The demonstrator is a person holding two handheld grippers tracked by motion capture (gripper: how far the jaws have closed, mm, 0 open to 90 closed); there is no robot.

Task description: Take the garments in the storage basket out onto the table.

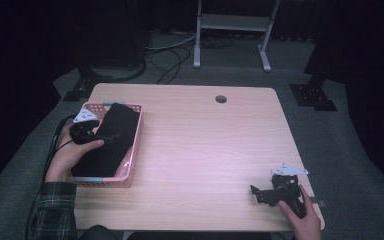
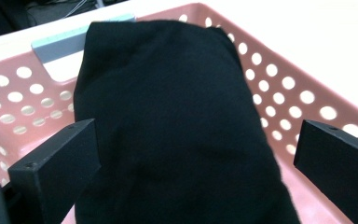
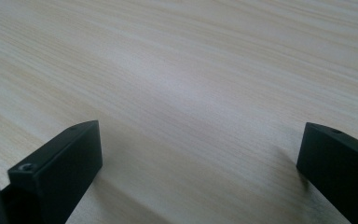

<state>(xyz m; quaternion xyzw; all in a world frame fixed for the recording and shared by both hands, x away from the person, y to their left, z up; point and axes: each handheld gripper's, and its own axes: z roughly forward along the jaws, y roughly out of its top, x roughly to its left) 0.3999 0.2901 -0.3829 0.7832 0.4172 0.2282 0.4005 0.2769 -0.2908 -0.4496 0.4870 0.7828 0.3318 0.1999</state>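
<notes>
Pink plastic basket [image 1: 136,145] sits at the left side of the light wood table [image 1: 205,145], and a folded black cloth [image 1: 111,142] lies in it, covering most of the inside. From the high view, the left hand-held gripper [image 1: 111,138] hangs right over that cloth, with the person's hand [image 1: 70,152] in a plaid sleeve behind it. Over near the table's front right corner, the right hand-held gripper [image 1: 261,194] rests low on the bare wood, well apart from the basket.

Left gripper view: jaws spread wide, one on each side of the black cloth [image 2: 177,126], nothing pinched between them. You can see the basket's holed pink wall [image 2: 279,93] and a grey-blue handle strip [image 2: 70,42] at the far end.

Right gripper view: jaws wide apart too, holding nothing, just wood grain of the table [image 3: 191,93] between them.
</notes>
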